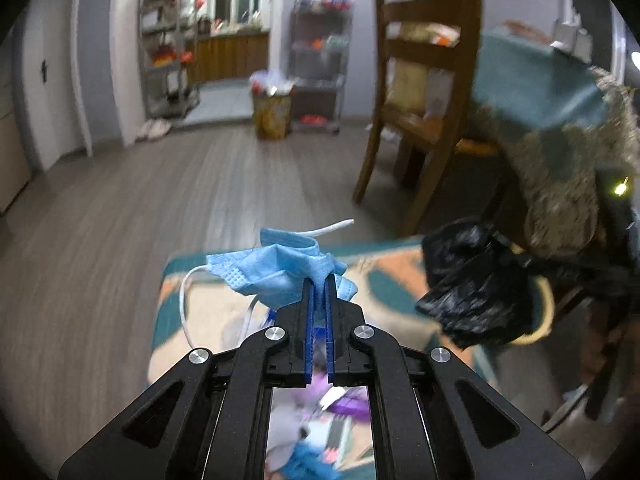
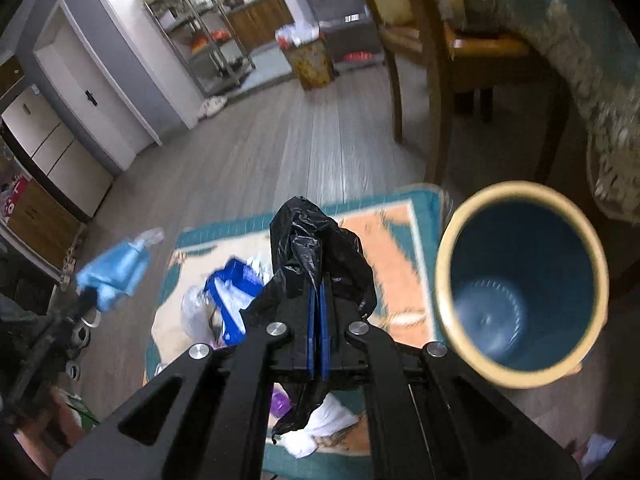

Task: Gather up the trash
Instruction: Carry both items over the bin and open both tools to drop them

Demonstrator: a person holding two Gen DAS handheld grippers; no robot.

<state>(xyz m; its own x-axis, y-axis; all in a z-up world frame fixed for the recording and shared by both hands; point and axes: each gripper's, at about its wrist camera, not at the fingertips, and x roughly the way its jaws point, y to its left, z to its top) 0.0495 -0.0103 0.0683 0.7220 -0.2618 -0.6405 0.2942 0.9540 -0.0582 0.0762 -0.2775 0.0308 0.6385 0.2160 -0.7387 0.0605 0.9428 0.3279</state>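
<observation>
Left jaws: clenched on a crumpled blue face mask, its white ear loops dangling to my left.
Right jaws: clenched on a black plastic bag, which bunches above the tips and hangs down beneath them.
Below both jaws: a patterned rug with more litter on it, white tissue, a blue packet, a purple piece.
Right of my right jaws, near: the open bin, dark blue inside, cream rim, seemingly empty.
Beyond: a wooden chair and grey plank floor.
Step in hand: I judge both pieces lifted, on the way to the bin.
Next move: swing each load over the rim, then let go; the light bag may cling to my pads.
</observation>
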